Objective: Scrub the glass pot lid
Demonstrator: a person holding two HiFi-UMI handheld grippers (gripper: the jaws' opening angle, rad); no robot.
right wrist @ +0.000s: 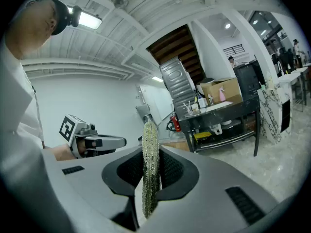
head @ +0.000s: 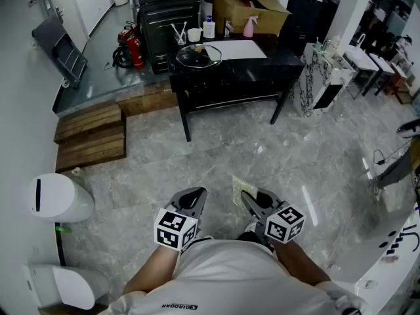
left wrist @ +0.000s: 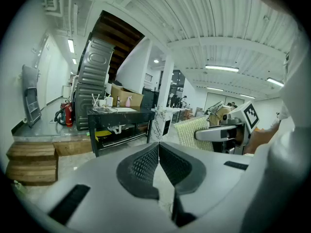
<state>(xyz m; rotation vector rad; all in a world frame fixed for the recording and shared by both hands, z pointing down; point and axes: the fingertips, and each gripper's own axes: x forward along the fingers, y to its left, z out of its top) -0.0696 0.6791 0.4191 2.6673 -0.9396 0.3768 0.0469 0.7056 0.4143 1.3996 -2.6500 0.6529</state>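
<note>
The glass pot lid (head: 198, 56) lies on a black table (head: 262, 67) far ahead across the floor; it shows small in the left gripper view (left wrist: 104, 110). Both grippers are held close to the person's body, well short of the table. My left gripper (head: 190, 199) is shut with nothing between its jaws (left wrist: 158, 152). My right gripper (head: 252, 201) is shut on a yellow-green scrub pad (head: 241, 190), which stands upright edge-on between the pads (right wrist: 150, 164). The left gripper view also catches that scrub pad (left wrist: 194, 132) to its right.
On the table stand a cardboard box (head: 246, 8), a pink spray bottle (head: 250, 26), a white bottle (head: 209, 28), a cup of utensils (head: 180, 37) and a white sheet (head: 236, 48). Wooden steps (head: 92, 136) and a fire extinguisher (head: 133, 44) lie left; a white bin (head: 59, 199) stands near left.
</note>
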